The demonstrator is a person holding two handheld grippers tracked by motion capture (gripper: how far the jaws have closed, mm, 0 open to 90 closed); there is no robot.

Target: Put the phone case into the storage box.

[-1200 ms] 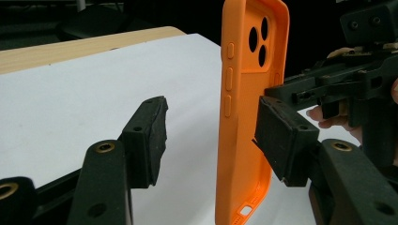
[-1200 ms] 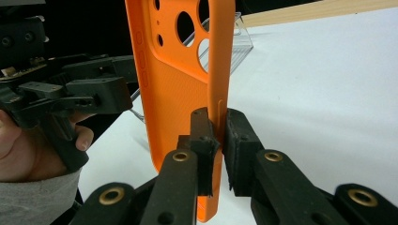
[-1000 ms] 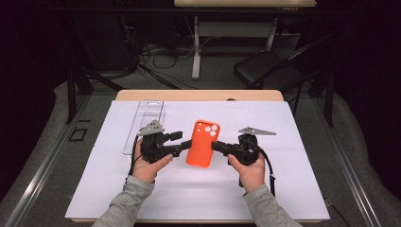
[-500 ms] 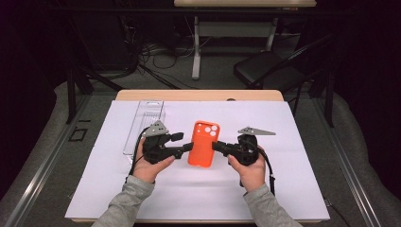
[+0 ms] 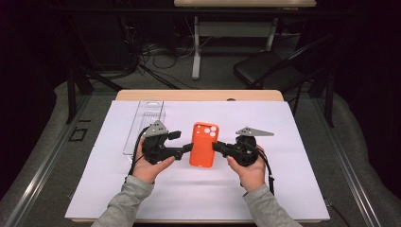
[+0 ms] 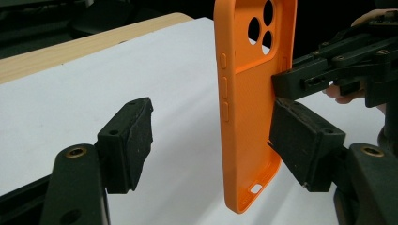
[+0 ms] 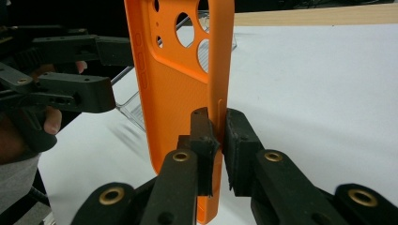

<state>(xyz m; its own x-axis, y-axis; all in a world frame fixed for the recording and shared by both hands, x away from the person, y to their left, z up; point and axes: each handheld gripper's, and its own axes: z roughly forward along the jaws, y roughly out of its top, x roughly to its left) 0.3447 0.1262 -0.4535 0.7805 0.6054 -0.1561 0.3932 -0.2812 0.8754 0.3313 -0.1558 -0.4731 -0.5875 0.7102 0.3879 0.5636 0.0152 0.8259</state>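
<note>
Orange phone case point(image 5: 204, 144) held above the middle of the white sheet point(image 5: 293, 189) on the table. Right gripper point(image 7: 217, 129) clamped on the case's side wall. Left gripper point(image 6: 211, 140) has just been widening its jaws; case between them, beside one pad, other pad well clear. Clear tray point(image 5: 144, 124) near the sheet's far left corner.

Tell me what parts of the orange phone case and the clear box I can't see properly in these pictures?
- Orange phone case: its top is cut off by the upper edge in both gripper views.
- Its lower corner, right gripper view: hidden behind the right gripper, shut on its side wall.
- Clear box: too small and see-through in the high view to tell what's inside; the case covers most of it in the right gripper view.
</note>
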